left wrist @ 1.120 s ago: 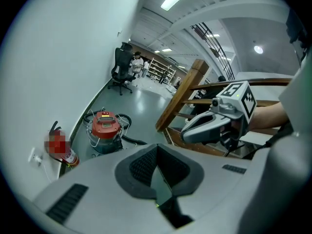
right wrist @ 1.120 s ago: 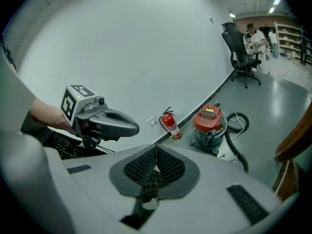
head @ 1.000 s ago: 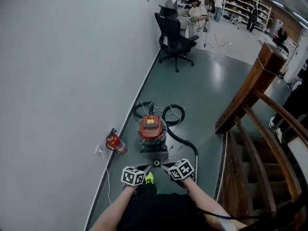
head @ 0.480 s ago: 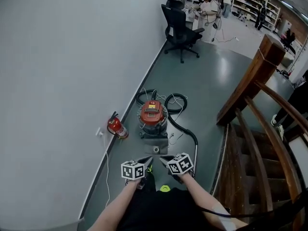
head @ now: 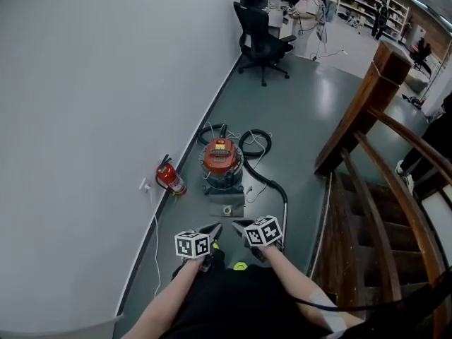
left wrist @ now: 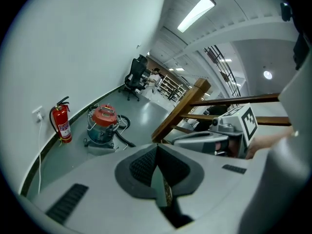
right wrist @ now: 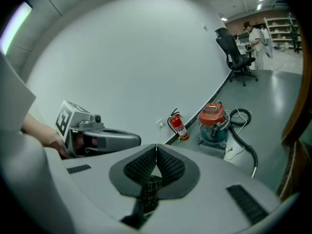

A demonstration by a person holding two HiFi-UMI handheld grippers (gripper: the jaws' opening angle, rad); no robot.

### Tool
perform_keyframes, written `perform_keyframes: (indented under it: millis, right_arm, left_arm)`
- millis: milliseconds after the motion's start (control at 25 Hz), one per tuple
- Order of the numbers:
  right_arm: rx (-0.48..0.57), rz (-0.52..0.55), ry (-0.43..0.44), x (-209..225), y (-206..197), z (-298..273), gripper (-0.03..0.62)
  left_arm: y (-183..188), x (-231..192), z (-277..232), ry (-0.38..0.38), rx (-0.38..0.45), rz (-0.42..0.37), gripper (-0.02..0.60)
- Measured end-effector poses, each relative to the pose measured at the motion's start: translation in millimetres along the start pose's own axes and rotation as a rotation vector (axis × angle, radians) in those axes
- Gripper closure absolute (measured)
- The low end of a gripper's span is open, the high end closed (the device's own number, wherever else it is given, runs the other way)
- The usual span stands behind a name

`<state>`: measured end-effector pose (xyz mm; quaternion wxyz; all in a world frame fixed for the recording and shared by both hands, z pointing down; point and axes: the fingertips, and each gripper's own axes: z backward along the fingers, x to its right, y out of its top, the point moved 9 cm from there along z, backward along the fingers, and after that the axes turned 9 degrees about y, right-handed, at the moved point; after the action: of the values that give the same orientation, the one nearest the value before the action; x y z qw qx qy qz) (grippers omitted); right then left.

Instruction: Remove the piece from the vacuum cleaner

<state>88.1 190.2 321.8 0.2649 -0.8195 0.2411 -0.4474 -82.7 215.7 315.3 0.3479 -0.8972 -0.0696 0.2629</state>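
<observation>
No legible txt; print on vacuum cleaner [head: 221, 159] & fire extinguisher [head: 170, 180] too small.

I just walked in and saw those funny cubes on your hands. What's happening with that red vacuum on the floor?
A person holds a gripper in each hand: the left gripper and the right gripper, both shut and empty. They point toward the red-topped vacuum cleaner, which stands on the floor near the wall, beside a fire extinguisher. Its black hose lies on the floor next to it. Neither gripper touches the vacuum cleaner, so taking a piece off has not started.
</observation>
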Motion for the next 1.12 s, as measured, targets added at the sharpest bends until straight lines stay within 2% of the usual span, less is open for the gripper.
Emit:
perform_keyframes:
  millis: [360,640,1120]
  right_arm:
    - [0.117,-0.038,-0.029,-5.3,15.0,7.3,0.579]
    - [0.094,-0.044,-0.024,-10.5,8.1,1.8,0.579]
    - [0.090,-0.053,-0.030,-6.2,2.8,6.2,0.579]
  left_arm:
    - [11.4,-3.9,3.5,-0.035,-0.021,-0.102,0.572]
    - [10.1,-0.6,-4.4,-0.071,-0.060,-0.142,0.572]
    - [7.8,2.0,-5.8,-0.056,-0.051,-0.168,0.572]
